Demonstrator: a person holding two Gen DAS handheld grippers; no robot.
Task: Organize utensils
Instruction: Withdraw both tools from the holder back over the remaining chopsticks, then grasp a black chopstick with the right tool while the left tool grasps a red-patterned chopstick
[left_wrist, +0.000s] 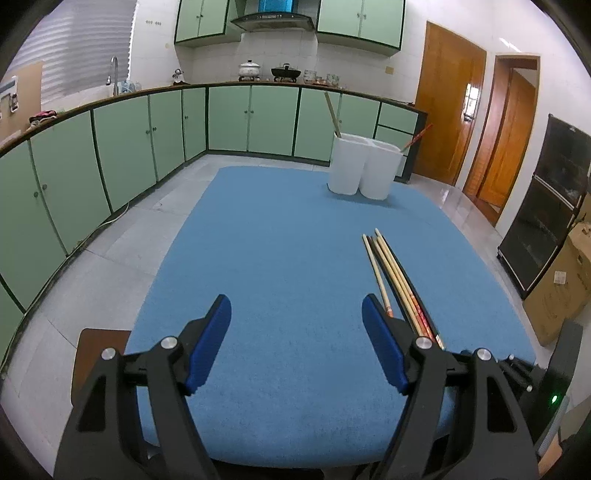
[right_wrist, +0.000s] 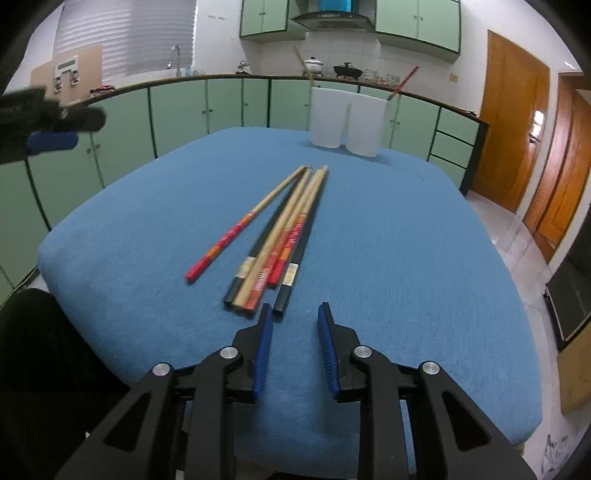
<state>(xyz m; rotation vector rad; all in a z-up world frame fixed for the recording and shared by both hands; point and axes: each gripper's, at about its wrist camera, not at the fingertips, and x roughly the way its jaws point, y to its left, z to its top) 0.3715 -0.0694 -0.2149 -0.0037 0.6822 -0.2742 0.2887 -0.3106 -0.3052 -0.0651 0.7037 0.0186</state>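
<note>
Several chopsticks (right_wrist: 280, 236) lie bundled in the middle of the right wrist view on a blue tabletop (right_wrist: 406, 258), butt ends toward the camera, probably so each can be pinched by its thick end. One red-handled stick lies slightly apart, left of the bundle. The right gripper (right_wrist: 295, 314), at lower centre, has jaws narrowly parted and empty, just short of a black stick's end. The left gripper (left_wrist: 297, 310), jaws spread wide and empty, waits beside the pile. Two white holders (right_wrist: 345, 122) stand at upper centre, each already containing a stick, apparently sorted by kind.
</note>
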